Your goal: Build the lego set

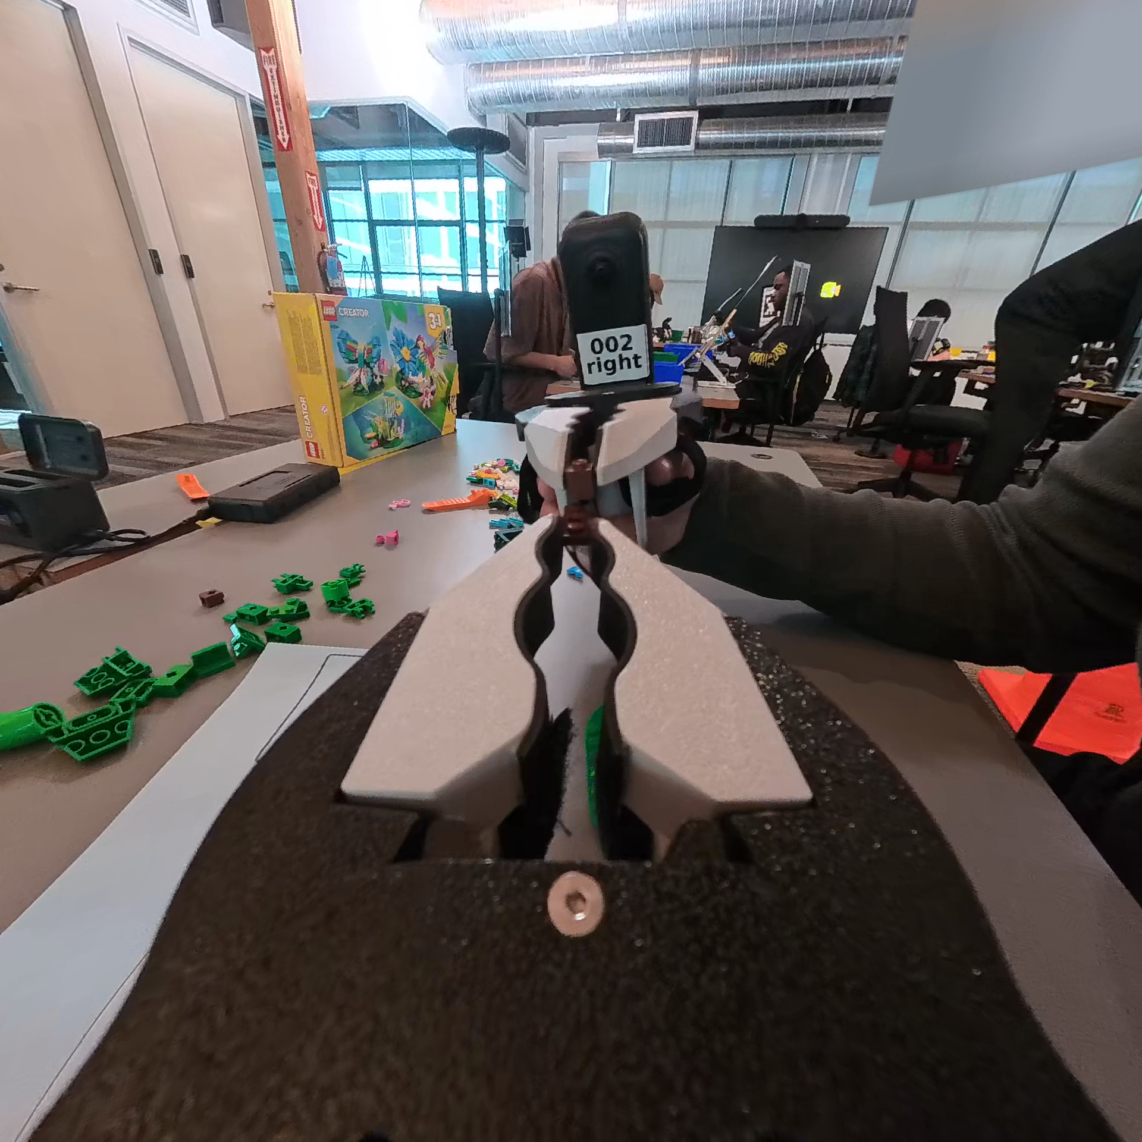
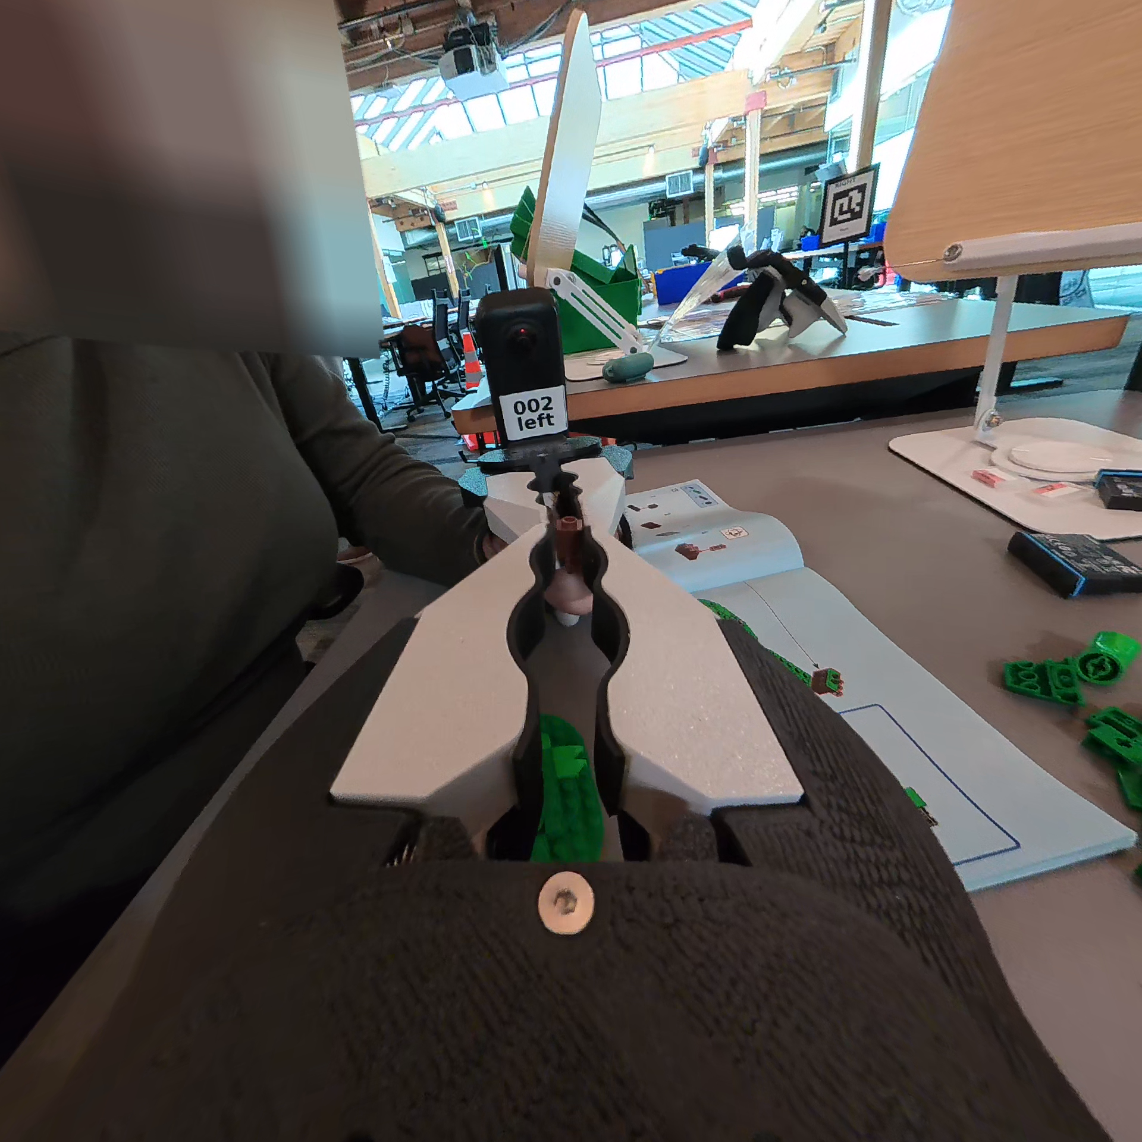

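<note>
Brown lego pieces sit pinched between both grippers, tip to tip above the table. The left gripper and the right gripper each stand nearly closed on them.

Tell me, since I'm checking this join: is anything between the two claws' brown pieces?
Nothing visible. The left claw and right claw meet tip to tip above the table, and the small brown pieces at their tips look already touching; the exact contact is too small to confirm.
</note>
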The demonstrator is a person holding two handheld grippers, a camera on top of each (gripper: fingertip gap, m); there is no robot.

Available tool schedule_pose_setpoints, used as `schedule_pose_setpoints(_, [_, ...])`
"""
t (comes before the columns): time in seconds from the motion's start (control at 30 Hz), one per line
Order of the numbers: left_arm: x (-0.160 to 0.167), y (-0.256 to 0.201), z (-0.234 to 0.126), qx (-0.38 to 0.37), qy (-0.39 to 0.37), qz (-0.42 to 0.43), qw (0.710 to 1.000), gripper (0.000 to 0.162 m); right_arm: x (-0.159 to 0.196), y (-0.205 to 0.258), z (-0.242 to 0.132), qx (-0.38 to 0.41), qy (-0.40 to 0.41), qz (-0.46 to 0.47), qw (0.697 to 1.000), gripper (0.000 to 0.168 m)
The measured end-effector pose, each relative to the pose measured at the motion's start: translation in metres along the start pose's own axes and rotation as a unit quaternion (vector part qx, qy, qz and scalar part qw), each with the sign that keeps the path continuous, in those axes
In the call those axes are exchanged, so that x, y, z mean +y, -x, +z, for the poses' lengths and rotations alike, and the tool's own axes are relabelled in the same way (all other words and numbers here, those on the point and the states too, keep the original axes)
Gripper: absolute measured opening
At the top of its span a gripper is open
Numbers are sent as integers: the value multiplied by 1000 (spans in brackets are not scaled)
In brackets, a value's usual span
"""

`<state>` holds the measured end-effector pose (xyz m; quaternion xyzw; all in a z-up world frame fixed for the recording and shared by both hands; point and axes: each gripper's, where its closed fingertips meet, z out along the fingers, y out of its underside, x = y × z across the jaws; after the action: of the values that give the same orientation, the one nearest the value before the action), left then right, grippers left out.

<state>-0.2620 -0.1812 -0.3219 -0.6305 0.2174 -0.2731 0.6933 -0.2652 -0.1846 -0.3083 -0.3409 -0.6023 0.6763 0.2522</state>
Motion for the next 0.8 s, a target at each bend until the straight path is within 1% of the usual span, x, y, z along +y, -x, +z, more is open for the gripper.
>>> schedule_pose_setpoints(0.2, [-3, -4, -1, 12, -10, 0, 1000, 5, -1, 4, 1, -10, -3, -3, 1000, 7])
schedule_pose_setpoints(0.4, [-9, -12, -2, 27, -28, 28, 999, 5, -5, 11, 2, -26, -14, -14, 999, 7])
schedule_pose_setpoints(0.8, [-4, -13, -1, 34, -19, 23, 999, 5, 1, 12, 1, -14, 20, -35, 999, 7])
